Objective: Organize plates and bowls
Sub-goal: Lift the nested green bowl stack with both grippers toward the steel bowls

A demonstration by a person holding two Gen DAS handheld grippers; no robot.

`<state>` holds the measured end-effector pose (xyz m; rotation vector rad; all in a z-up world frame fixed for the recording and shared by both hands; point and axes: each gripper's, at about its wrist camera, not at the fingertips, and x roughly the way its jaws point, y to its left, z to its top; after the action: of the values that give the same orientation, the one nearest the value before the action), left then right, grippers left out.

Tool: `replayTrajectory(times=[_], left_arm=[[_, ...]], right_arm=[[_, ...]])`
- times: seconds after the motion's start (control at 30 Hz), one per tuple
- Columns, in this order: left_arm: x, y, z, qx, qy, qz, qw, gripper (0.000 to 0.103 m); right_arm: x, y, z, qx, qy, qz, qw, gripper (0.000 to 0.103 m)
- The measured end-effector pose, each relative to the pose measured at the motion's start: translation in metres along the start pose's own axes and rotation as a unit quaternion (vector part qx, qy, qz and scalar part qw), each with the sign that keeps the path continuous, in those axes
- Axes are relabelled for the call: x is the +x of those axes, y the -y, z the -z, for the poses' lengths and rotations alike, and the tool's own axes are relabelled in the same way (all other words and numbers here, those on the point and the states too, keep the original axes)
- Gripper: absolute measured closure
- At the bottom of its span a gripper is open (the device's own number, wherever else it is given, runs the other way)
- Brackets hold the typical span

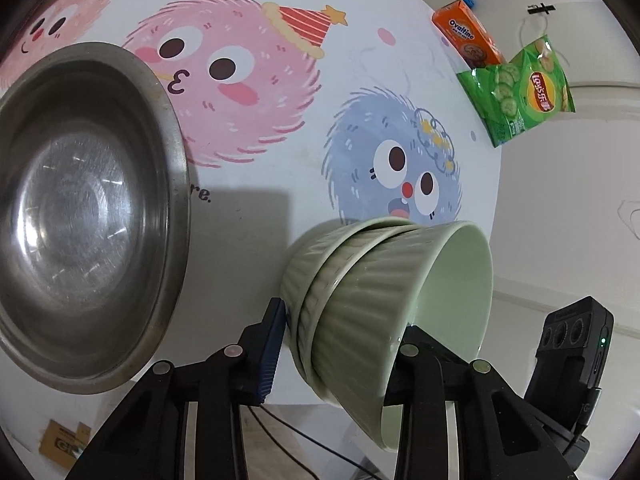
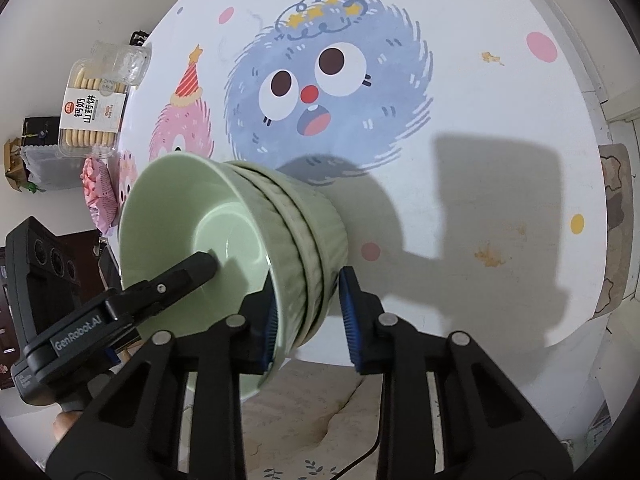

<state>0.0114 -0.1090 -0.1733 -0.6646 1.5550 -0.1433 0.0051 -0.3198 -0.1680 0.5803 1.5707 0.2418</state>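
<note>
A stack of three nested green ribbed bowls (image 1: pixel 360 292) (image 2: pixel 304 232) stands near the front edge of the round table (image 1: pixel 360 60) with cartoon monsters printed on it. My left gripper (image 1: pixel 344 320) straddles the stack's rim on one side. Its blue pad touches the outer wall and its other finger (image 2: pixel 200 268) reaches inside the top bowl. My right gripper (image 2: pixel 306 284) straddles the opposite rim, one pad inside the top bowl and the other against the outer ribs. A large steel bowl (image 1: pixel 88 216) sits empty to the left of the stack.
At the far table edge lie an orange Ovaltine box (image 1: pixel 466 34) and a green crisp bag (image 1: pixel 516 92). A clear biscuit pack (image 2: pixel 96 100) and a pink packet (image 2: pixel 98 192) lie at another edge. Beyond the near table edge there is patterned fabric (image 2: pixel 312 408).
</note>
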Motion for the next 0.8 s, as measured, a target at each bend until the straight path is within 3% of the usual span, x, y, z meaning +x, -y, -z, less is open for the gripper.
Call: replayTrajectory(times=[0.8], left_arm=[[-0.006, 0.003, -0.003, 0.009, 0.0, 0.005, 1.0, 0.072]], right_arm=[[-0.008, -0.01, -0.011, -0.021, 0.007, 0.019, 1.0, 0.074]])
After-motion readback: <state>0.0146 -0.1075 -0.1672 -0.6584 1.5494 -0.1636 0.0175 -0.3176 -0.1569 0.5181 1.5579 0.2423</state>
